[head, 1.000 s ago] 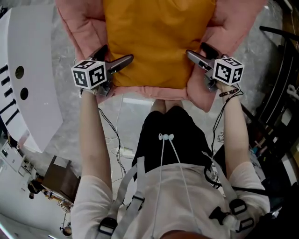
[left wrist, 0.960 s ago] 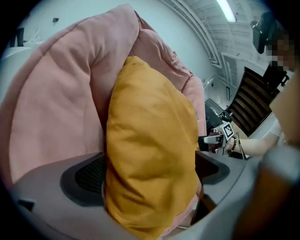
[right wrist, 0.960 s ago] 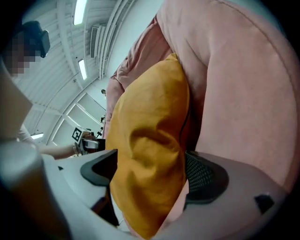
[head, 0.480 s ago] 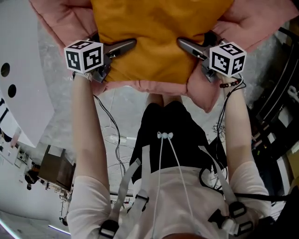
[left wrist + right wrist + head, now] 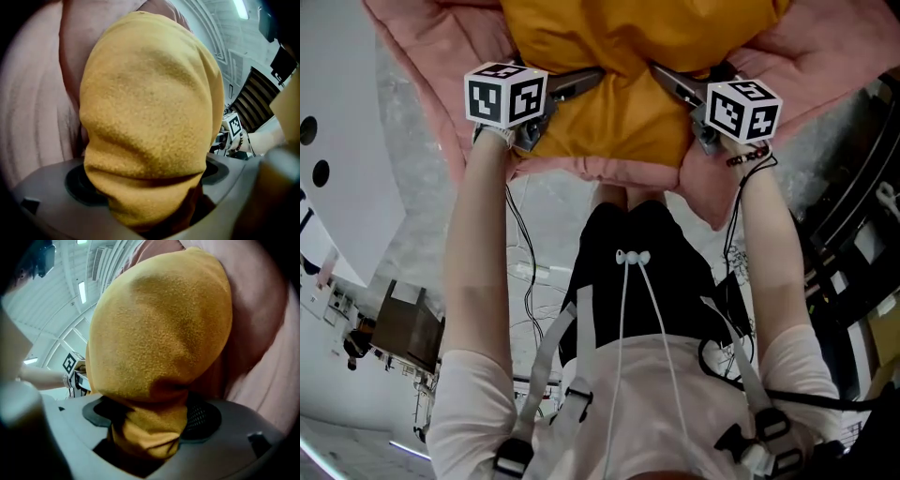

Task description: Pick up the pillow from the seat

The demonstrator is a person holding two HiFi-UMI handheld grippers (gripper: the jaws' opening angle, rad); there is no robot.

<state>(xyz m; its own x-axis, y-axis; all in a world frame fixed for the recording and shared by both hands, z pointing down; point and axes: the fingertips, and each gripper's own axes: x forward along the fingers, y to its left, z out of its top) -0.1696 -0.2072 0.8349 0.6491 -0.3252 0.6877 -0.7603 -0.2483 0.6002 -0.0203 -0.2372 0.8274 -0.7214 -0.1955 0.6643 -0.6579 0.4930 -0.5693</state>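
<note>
**Both grippers bite into the orange pillow**

The only print on show is the black-and-white square markers on the left cube [image 5: 504, 94] and the right cube [image 5: 742, 108]. The floor [image 5: 553, 202] is grey and mottled, and a white panel [image 5: 337, 141] with round holes stands far left. The left gripper [image 5: 581, 82] is clamped on a fold of the orange pillow [image 5: 623, 112], fleece bulging from its jaws. The pillow lies bunched between the two grippers, against the pink quilted cover [image 5: 422, 56]. The right gripper [image 5: 670, 80] pinches the opposite edge, its jaws closed on fabric.
</note>
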